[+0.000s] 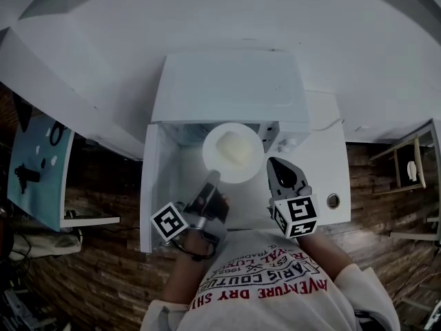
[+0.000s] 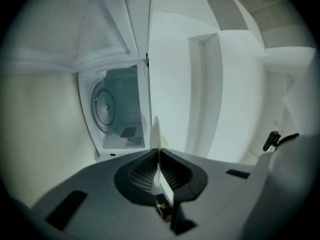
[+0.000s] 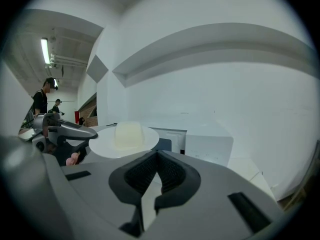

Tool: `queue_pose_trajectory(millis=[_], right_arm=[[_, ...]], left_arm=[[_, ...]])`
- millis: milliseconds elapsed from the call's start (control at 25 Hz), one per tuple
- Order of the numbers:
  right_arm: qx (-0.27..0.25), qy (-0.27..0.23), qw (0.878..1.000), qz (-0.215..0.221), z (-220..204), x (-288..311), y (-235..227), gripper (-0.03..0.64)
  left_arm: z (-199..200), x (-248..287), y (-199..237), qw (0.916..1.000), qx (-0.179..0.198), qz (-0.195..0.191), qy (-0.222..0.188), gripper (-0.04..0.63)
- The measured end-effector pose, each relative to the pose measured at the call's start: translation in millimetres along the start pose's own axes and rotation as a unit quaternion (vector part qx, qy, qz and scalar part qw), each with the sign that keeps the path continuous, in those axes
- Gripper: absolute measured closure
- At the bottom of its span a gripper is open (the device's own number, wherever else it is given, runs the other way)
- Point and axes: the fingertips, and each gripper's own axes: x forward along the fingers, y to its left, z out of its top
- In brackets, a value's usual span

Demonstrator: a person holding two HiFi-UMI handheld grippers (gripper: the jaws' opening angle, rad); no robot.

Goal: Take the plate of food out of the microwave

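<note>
A white plate carrying a pale block of food hangs in front of the open white microwave. My left gripper is shut on the plate's near rim. In the left gripper view the plate shows edge-on, pinched between the closed jaws of the left gripper, and the microwave's cavity with its turntable lies beyond. My right gripper hovers just right of the plate, shut and holding nothing. From the right gripper, whose jaws are closed, I see the plate and the food to the left.
The microwave's door swings open to the left. The microwave stands on a white counter against a white wall. A teal table stands at the far left on wooden flooring. People stand far off in the right gripper view.
</note>
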Motion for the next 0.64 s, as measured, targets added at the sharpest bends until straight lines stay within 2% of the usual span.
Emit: queue_pose_trajectory(millis=[640], right_arm=[[-0.004,-0.009,1.000,-0.011,1.4,-5.3,-4.9,0.604]], left_arm=[[-6.4,-5.5,0.2,0.9999,-0.010,-0.001,-0.002,0.580]])
